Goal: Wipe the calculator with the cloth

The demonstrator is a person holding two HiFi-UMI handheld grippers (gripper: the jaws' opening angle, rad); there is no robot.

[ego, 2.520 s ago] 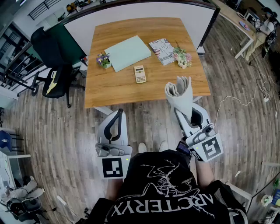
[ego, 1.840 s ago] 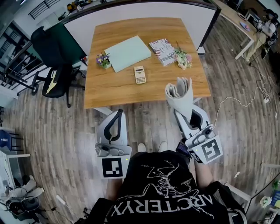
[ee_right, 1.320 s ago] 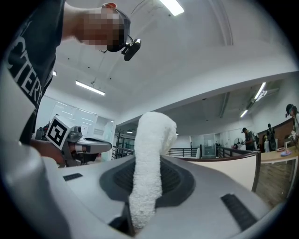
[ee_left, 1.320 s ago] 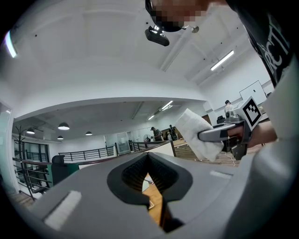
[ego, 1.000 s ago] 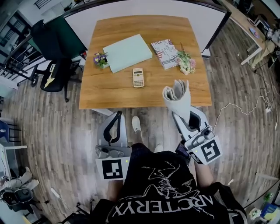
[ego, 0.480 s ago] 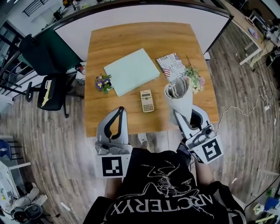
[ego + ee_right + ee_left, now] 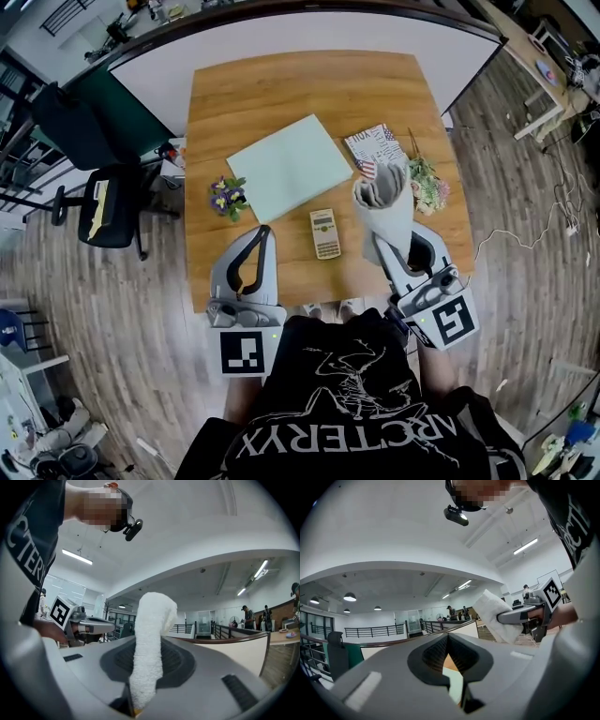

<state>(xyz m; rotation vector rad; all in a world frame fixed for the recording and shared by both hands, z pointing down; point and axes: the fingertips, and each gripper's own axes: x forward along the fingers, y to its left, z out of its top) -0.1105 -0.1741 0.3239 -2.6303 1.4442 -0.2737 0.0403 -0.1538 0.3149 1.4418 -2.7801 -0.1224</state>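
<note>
Now the table (image 7: pixel 281 84) sits much nearer than a second ago: the calculator (image 7: pixel 324 233) lies at 1 o'clock of the left gripper (image 7: pixel 260 236), jaws closed on nothing; the right gripper (image 7: pixel 401 249) clenches the cloth (image 7: pixel 384 206) at its 3 o'clock, likely within wiping reach

The calculator (image 7: pixel 325 233) is sitting near the front of the tabletop (image 7: pixel 281 84), with bare wood lying open between it and the little purple flowers (image 7: pixel 227 197) to its left. The cloth (image 7: pixel 384 214), sticking out of the right hand-held gripper (image 7: pixel 394 244), is crowding its right side. A green pad (image 7: pixel 289 167) is blocking the middle just behind, while a booklet (image 7: pixel 378 146) and dried flowers (image 7: pixel 429 189) are filling the right edge. The far wood is lying open.
</note>
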